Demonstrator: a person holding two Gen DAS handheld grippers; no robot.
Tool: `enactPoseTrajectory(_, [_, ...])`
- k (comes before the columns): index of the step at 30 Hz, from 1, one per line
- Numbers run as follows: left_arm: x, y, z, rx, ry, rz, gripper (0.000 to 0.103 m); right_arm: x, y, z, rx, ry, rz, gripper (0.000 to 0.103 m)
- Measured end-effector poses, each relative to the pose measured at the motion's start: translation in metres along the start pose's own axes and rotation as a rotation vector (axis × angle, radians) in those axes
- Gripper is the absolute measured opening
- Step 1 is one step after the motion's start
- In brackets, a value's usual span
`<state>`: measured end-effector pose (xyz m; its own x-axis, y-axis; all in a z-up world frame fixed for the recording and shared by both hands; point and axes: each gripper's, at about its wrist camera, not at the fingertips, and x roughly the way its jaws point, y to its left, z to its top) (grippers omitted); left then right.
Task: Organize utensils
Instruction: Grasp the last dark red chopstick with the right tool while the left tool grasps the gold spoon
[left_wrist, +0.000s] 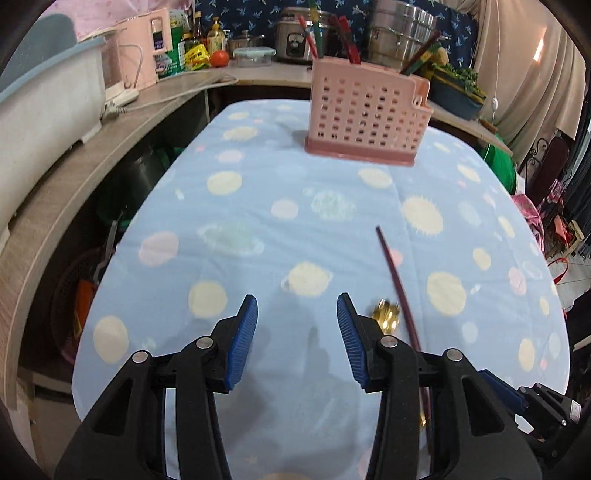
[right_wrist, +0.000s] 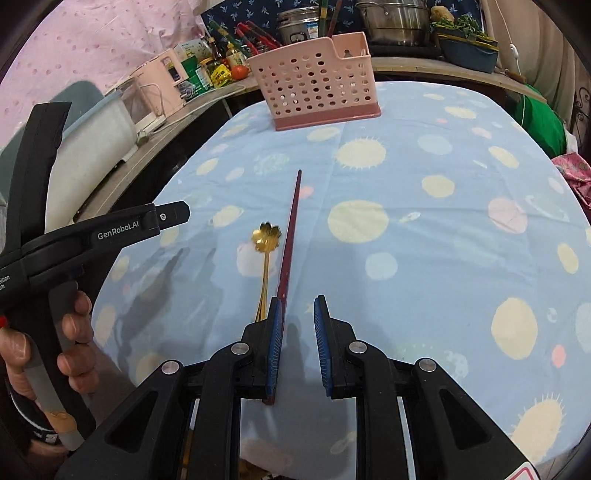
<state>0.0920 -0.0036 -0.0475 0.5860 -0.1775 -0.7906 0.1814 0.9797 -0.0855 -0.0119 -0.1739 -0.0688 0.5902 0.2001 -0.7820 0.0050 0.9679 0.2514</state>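
The right gripper (right_wrist: 299, 347) stands open, its left blue pad touching the long dark-red chopstick (right_wrist: 290, 236), which lies flat on the blue planet-print tablecloth (right_wrist: 424, 258). Just beside it lies a gold flower-bowled spoon (right_wrist: 265, 236). The chopstick looks light, stiff and slippery; gripping near mid-length seems best. The left gripper (left_wrist: 297, 332) also hangs open, empty. The pink perforated plastic utensil holder (right_wrist: 314, 92) stands well apart.

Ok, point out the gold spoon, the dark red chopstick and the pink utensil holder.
gold spoon (right_wrist: 266, 236), right wrist view, on its flower-shaped bowl.
dark red chopstick (right_wrist: 293, 218), right wrist view, on the shaft toward its far tip.
pink utensil holder (left_wrist: 364, 114), left wrist view, on its perforated front wall.
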Motion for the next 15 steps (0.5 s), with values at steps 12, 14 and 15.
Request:
enactPoseTrajectory(12, [0.003,0.000,-0.033,0.002,0.055,-0.005,0.043,0.008,0.016,-0.028,-0.059,0.050,0.001,0.019])
enactPoseTrajectory(14, [0.003,-0.001,-0.034,0.004,0.057,-0.007,0.043,0.008,0.018,-0.029,-0.070,0.048,-0.005,0.019])
enactPoseTrajectory(15, [0.003,-0.001,-0.035,0.005,0.058,-0.009,0.043,0.008,0.019,-0.030,-0.073,0.046,-0.010,0.018])
